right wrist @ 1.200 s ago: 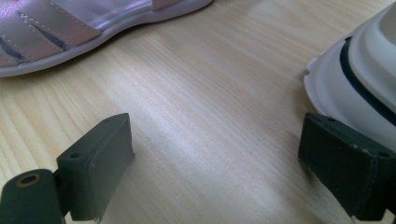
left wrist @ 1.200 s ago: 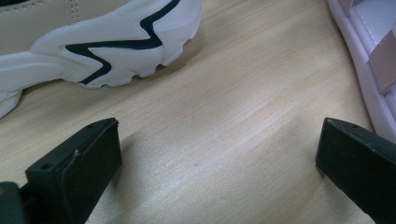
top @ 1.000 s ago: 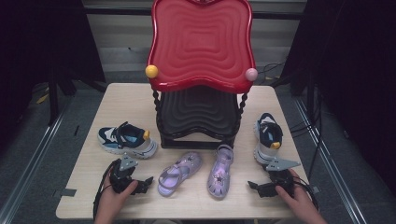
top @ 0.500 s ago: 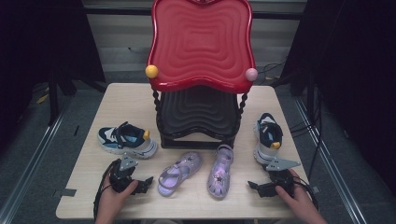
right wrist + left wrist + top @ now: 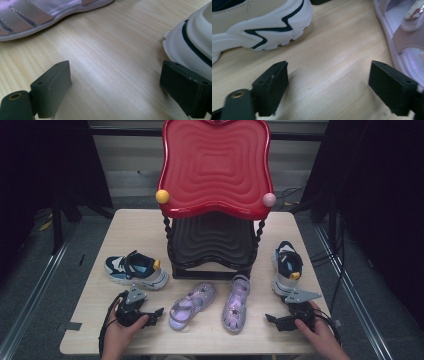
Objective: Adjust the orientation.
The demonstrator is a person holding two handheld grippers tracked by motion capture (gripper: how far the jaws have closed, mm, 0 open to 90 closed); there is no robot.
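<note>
A two-tier shoe rack with a red top shelf and a black lower shelf stands at the table's middle. One blue-and-white sneaker lies left of it, its mate right of it. Two lilac sandals lie in front; one shows in the left gripper view, the other in the right gripper view. My left gripper rests open on the table beside the left sandal. My right gripper rests open near the right sneaker's toe. Both hold nothing.
The light wooden table has bare room behind the sneakers at both sides of the rack. A yellow knob and a pink knob stick out at the red shelf's front corners. Cables trail off the table's front right.
</note>
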